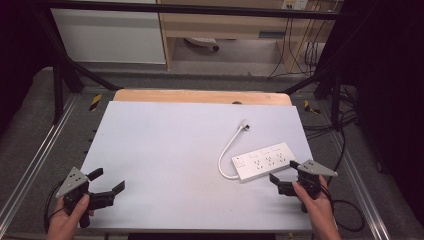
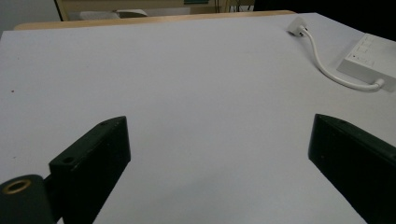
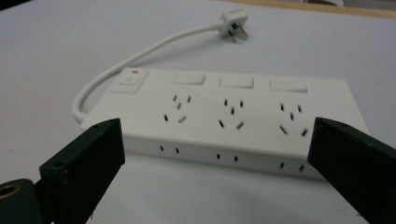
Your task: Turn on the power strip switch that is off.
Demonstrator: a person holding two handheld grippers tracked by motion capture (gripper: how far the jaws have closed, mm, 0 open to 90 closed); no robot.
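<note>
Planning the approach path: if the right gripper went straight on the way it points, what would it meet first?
Probably the white power strip: the right gripper, jaws open, points straight at its near long side.

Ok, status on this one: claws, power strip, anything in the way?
Left claw open, over bare table. Right claw open, facing the power strip, not touching. Strip flat, cord curled, plug loose. Nothing blocking.

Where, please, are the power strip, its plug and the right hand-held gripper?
power strip point(image 3: 233, 116), right gripper view, top face by the middle sockets.
plug point(image 3: 232, 21), right gripper view, white plug body.
right hand-held gripper point(image 1: 284, 177), high view, midway between its open jaws.
</note>
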